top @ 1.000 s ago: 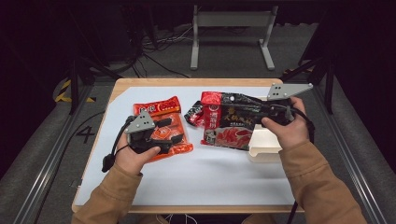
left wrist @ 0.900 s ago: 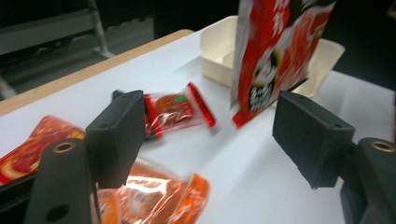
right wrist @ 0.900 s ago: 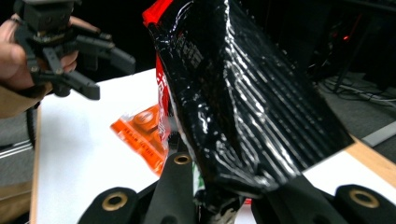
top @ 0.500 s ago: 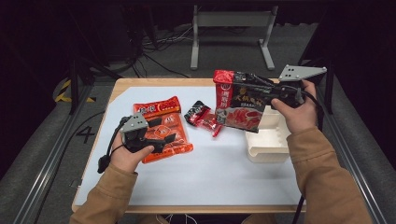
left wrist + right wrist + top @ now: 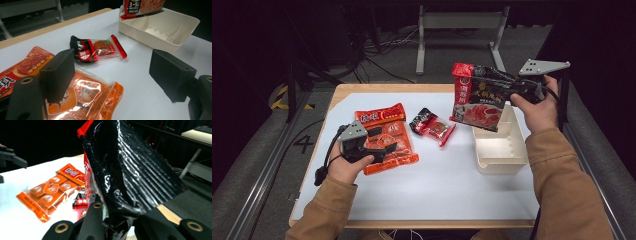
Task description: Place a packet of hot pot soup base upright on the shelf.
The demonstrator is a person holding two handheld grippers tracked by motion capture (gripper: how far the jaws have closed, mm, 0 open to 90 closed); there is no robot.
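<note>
Jaws of the right gripper [image 5: 492,89] are clamped on the red pouch [image 5: 477,97], now lifted above the empty tray [image 5: 499,150]; the left gripper [image 5: 382,141], just opened wider, is held well left of the tray.

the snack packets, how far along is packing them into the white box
Nothing is packed yet: the white box has nothing in it. In hand: the right gripper is shut on the big red and black packet, held above the box. Left: the orange packet under the open left gripper, and the small red packet on the table.
</note>
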